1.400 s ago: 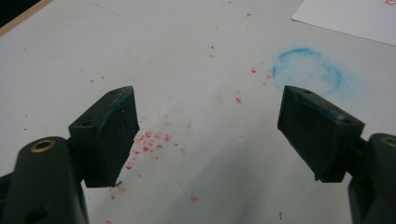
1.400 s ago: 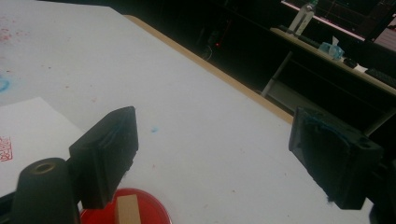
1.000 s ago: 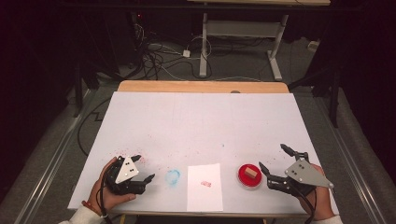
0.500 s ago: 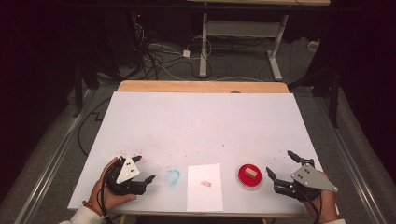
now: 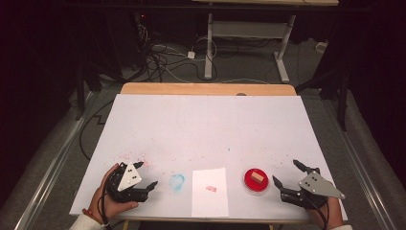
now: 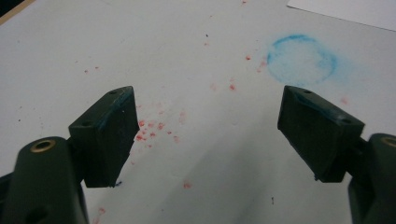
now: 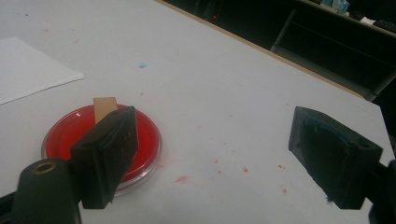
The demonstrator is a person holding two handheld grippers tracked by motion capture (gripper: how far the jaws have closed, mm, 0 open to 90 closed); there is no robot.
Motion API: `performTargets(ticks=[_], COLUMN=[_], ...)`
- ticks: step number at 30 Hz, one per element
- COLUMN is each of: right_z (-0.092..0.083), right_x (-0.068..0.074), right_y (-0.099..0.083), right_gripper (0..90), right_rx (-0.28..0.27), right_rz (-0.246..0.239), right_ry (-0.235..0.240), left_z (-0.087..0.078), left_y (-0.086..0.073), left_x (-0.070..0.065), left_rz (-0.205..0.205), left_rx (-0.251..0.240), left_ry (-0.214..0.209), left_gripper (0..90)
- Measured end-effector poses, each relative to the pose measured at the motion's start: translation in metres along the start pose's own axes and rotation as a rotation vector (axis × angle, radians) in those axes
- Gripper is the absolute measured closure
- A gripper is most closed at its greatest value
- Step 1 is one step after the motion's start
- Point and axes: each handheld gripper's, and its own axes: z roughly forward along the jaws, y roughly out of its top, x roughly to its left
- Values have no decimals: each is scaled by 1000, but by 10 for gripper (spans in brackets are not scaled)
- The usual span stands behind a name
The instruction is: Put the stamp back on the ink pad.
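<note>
Both grippers are seen resting near the front edge of the white-covered table [image 5: 206, 124], one at each corner, nothing held.

The right gripper [image 5: 287, 175] is held with jaws spread wide and empty; in the right gripper view [image 7: 212, 154] its near jaw stands in front of the round red ink pad in a clear shallow dish [image 7: 70, 135], just short of it, not touching as far as can be told. A small tan wooden block stamp [image 7: 104, 106] is seen standing upright in the pad; in the high view the stamp [image 5: 257, 177] sits about in the middle of the dish [image 5: 249, 184].

The left gripper [image 5: 145, 175] is likewise wide and empty; between its jaws in the left gripper view [image 6: 205, 130] only bare table is seen, speckled with red ink spots. A faint blue ring-shaped ink smudge [image 6: 302, 59] lies just beyond it.

A white rectangular sheet of paper [image 5: 209, 191] lies between smudge and pad, bearing one small red stamped mark [image 5: 211, 189].

Judged step: a pause between stampings, with the stamp parked on the pad.

Next move, as judged: the right gripper is to be brought forward over the dish, the jaws set either side of the block and closed on it squarely. A firm, level grip is called for, so the dish is not dragged and the block not tipped.
</note>
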Motion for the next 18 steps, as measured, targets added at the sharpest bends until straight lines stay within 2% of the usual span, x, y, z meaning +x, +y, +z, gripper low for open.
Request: performTargets(ticks=[5, 18], right_z=[-2, -2], right_x=[1, 1], right_y=[3, 4], right_gripper=[163, 165], right_rx=[-18, -18], right_rz=[4, 3], right_ry=[-3, -6], left_z=[0, 3], left_y=[-1, 1], left_x=[-1, -1], left_rz=[-1, 4], left_rx=[0, 5], left_ry=[-3, -6], left_gripper=[198, 197])
